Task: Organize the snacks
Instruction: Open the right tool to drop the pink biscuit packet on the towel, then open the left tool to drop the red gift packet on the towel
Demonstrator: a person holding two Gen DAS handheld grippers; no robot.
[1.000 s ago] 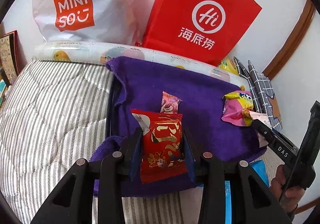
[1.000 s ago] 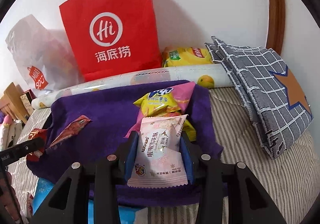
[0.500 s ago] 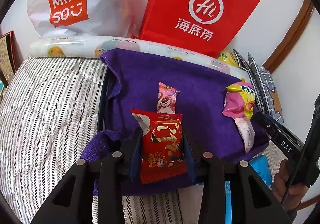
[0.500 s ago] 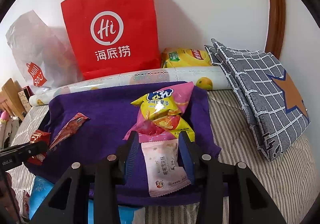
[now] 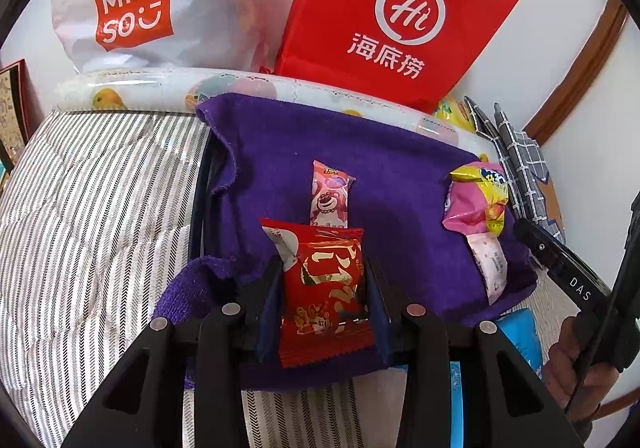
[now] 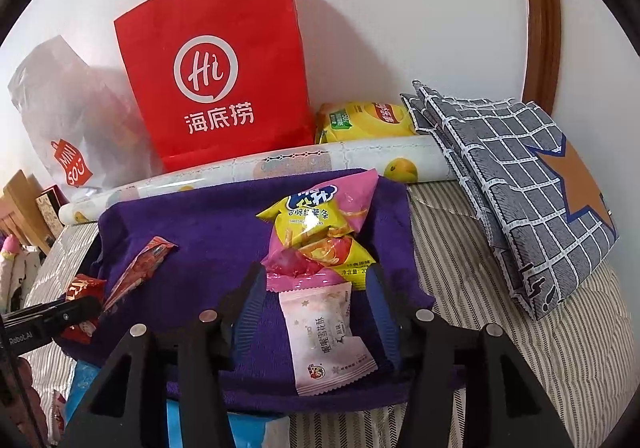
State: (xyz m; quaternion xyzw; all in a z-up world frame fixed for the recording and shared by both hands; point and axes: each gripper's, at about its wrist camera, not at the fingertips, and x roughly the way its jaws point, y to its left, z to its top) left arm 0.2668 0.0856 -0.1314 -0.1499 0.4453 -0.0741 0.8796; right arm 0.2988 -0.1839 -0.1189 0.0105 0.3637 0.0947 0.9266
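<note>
My left gripper [image 5: 322, 272] is shut on a red and gold snack packet [image 5: 326, 288] just above the near edge of the purple towel [image 5: 384, 175]. A pink bear-print packet [image 5: 329, 193] lies on the towel just beyond it. My right gripper [image 6: 316, 280] is open, its fingers either side of a pale pink snack packet [image 6: 326, 332] lying on the purple towel [image 6: 208, 240]. A pink and yellow chip bag [image 6: 320, 228] lies just beyond it. The pale pink packet [image 5: 490, 264] and chip bag [image 5: 478, 203] also show at the right of the left wrist view.
A red paper bag [image 6: 216, 63], a white Miniso bag [image 5: 132, 3], a rolled fruit-print sheet [image 6: 304, 163] and a yellow packet [image 6: 366, 119] stand along the wall. A folded grey checked cloth [image 6: 516, 167] lies right. Striped bedding [image 5: 92, 207] surrounds the towel.
My right gripper opened and let the pale pink packet drop onto the towel below the chip bag. My left gripper kept its hold on the red packet and moved slightly forward.
</note>
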